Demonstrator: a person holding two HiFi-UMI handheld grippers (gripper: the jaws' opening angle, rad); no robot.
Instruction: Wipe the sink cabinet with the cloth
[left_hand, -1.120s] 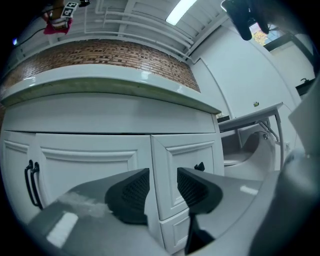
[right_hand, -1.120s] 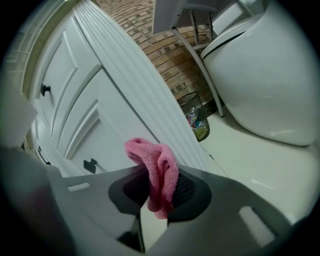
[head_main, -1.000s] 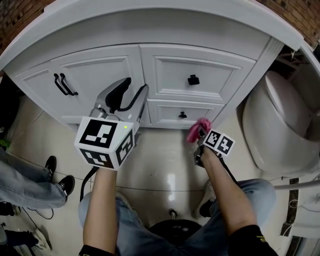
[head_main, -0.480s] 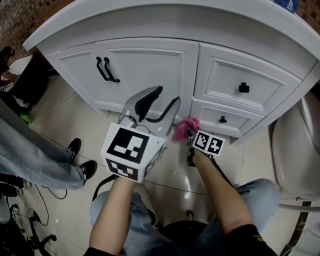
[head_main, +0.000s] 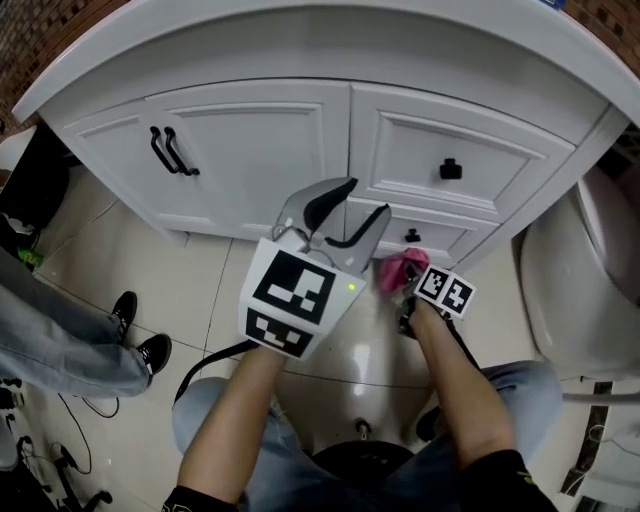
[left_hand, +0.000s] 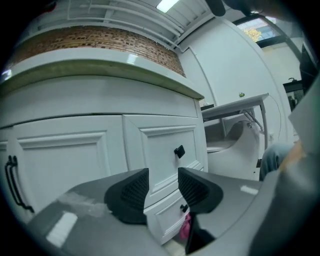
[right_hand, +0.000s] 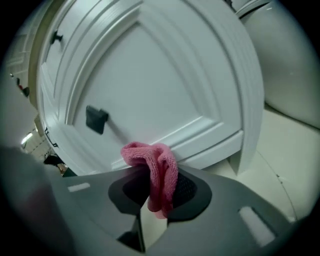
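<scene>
The white sink cabinet (head_main: 250, 150) has a door with two black bar handles (head_main: 172, 152) on the left and two drawers with black knobs (head_main: 450, 168) on the right. My right gripper (head_main: 400, 268) is shut on a pink cloth (head_main: 396, 268), low in front of the bottom drawer (head_main: 430, 238). In the right gripper view the pink cloth (right_hand: 156, 170) bunches between the jaws, close to the bottom drawer's panel (right_hand: 150, 90). My left gripper (head_main: 340, 212) is open and empty, raised in front of the drawers; the left gripper (left_hand: 162, 187) faces the drawer fronts (left_hand: 165, 150).
A white toilet (head_main: 580, 270) stands right of the cabinet. A bystander's leg and black shoes (head_main: 135, 335) are on the tiled floor (head_main: 200, 290) at the left. The person's knees are below the grippers. The countertop edge (head_main: 300, 30) overhangs the cabinet.
The view has swung, so the cabinet sits further left than half a second ago. The right gripper with the cloth has moved along the cabinet's base and is in front of the bottom drawer.
</scene>
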